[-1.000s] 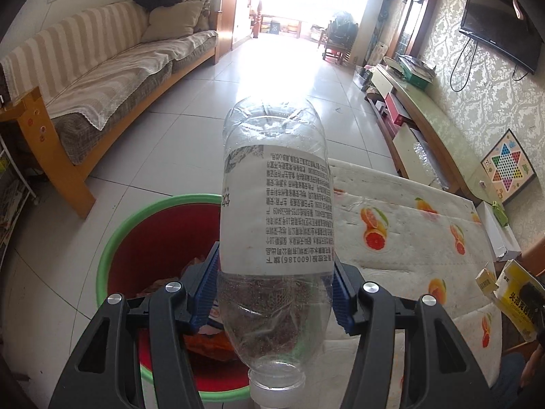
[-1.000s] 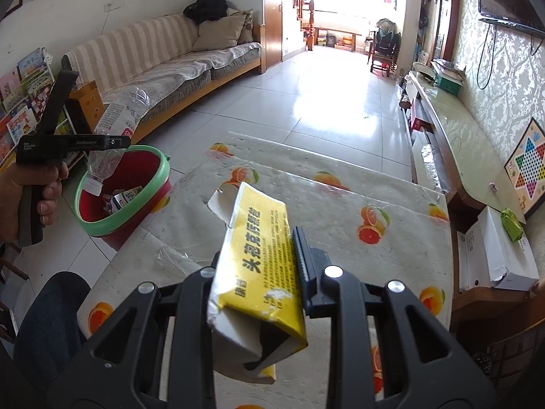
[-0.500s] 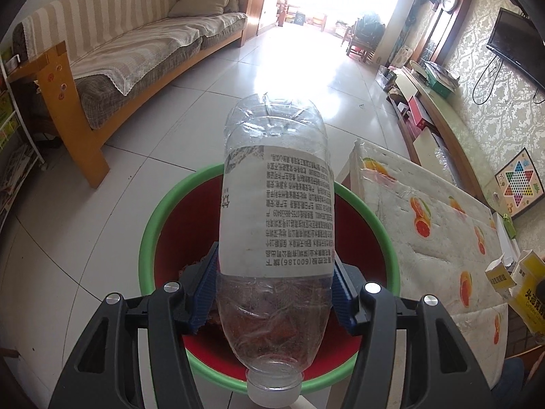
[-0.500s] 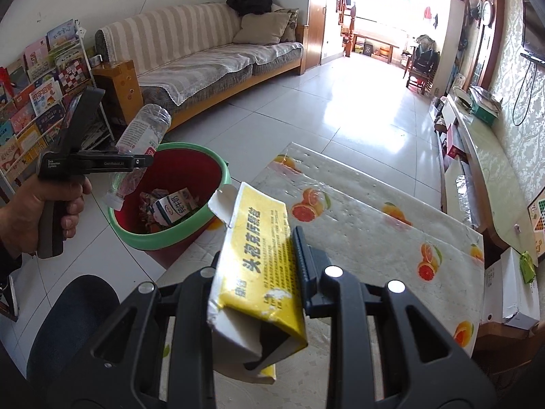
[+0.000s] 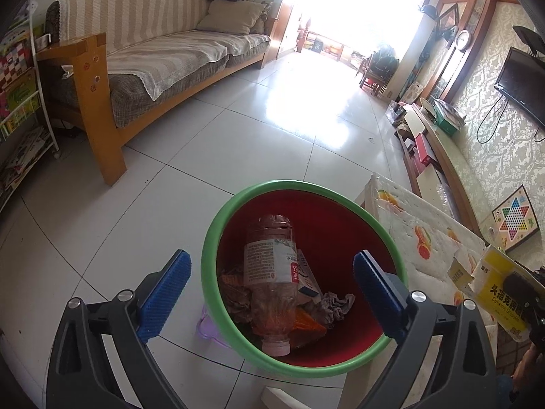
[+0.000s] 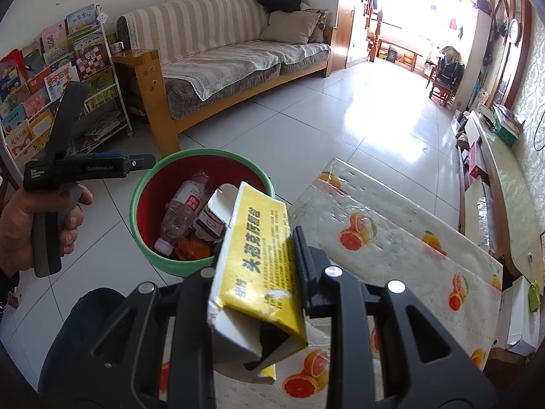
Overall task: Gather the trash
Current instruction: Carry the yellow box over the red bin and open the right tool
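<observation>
Left wrist view: left gripper (image 5: 270, 289) jaws opening, empty; bottle (image 5: 270, 272) has dropped into bin (image 5: 211, 238). Right gripper (image 6: 259, 259) clamps yellow box (image 6: 262, 255), next for disposal.

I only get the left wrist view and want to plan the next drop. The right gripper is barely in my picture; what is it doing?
Observer: The right gripper is shut on the yellow box, with its jaws pressing on the box's two long sides.
Operator: Is that box intact?
Observer: No. The end nearest the camera is torn open, with ragged white edges and a dark hollow inside.
</observation>
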The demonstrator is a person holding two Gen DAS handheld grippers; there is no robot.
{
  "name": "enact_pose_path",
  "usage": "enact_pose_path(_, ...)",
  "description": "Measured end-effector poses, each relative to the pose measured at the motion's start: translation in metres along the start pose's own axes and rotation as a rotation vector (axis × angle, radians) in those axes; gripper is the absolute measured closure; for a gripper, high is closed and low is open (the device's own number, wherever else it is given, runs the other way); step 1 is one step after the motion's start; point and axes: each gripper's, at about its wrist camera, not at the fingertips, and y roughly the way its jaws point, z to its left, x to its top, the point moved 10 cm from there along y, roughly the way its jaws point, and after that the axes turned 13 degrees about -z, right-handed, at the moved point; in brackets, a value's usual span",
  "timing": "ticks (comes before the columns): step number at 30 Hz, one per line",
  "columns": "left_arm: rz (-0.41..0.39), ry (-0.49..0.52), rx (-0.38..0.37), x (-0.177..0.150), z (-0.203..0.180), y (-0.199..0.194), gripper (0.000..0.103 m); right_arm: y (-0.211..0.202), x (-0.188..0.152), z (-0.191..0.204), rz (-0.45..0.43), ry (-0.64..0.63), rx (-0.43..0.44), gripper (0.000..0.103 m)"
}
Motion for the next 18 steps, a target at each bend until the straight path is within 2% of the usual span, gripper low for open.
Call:
enact_pose_path(9,-0.055,-0.045,0.022,-0.001,0.024,-0.031,0.010,0.035,0.025,0.040,-0.008,-0.034,0.056,0.077)
enact_pose_path(18,-0.052,-0.087,0.044,-0.014,0.048,-0.046,0.009,0.077,0.034,0.077,0.007,-0.064,0.084,0.077)
